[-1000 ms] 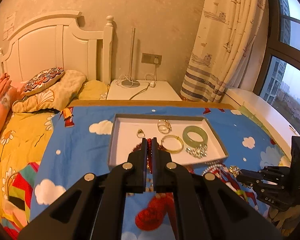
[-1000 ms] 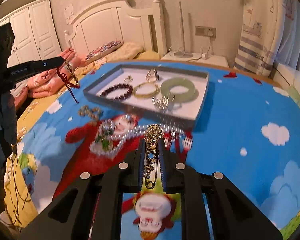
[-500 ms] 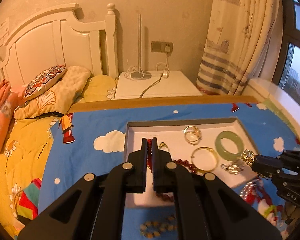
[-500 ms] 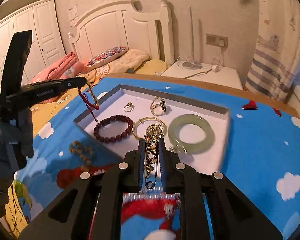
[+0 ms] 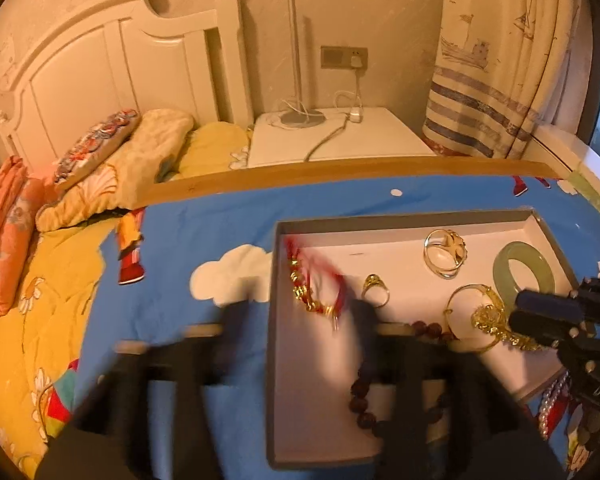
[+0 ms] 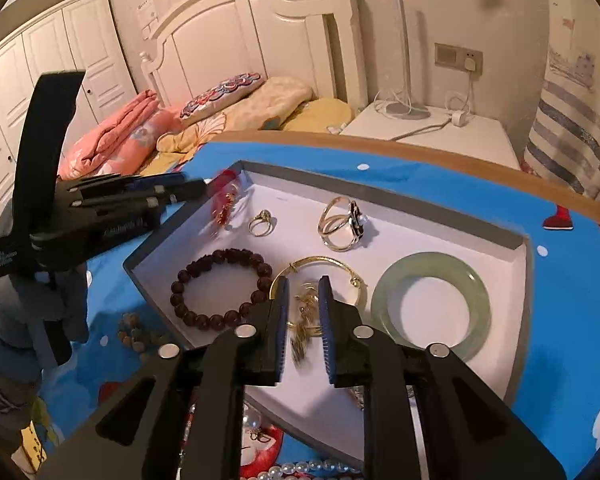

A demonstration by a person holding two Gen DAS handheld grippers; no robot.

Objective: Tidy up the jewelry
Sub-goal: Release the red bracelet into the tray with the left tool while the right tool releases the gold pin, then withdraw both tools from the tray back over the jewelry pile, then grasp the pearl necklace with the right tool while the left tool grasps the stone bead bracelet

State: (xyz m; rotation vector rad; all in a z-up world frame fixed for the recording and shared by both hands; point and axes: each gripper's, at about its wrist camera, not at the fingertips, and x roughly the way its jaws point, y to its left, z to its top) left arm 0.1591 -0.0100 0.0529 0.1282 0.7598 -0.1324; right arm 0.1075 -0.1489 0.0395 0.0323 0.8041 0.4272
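Tray first: the shallow grey-rimmed white cardboard tray (image 6: 384,194) lies on the blue cartoon-print cloth (image 6: 572,320) straight ahead of and below both pairs of my fingers. My left gripper (image 5: 300,320) is blurred in its own view, jaws opening wide, and the red cord bracelet with gold beads (image 5: 314,284) hangs loose just beyond them, over the tray's near-left corner, no pad on it. My right gripper (image 6: 303,312) is opening too, still narrow; the gold charm brooch on a pin (image 6: 306,320) sits in the gap, dangling lengthwise along the fingers, and the pads look clear of it. It hangs just above the thin gold bangle (image 6: 320,268), between the dark red bead bracelet (image 6: 220,288) to the fingers' left and the pale green jade bangle (image 6: 430,302) to their right. As I judge it, the brooch drops onto the gold bangle. Writing on the gripper bodies is too blurred to read.
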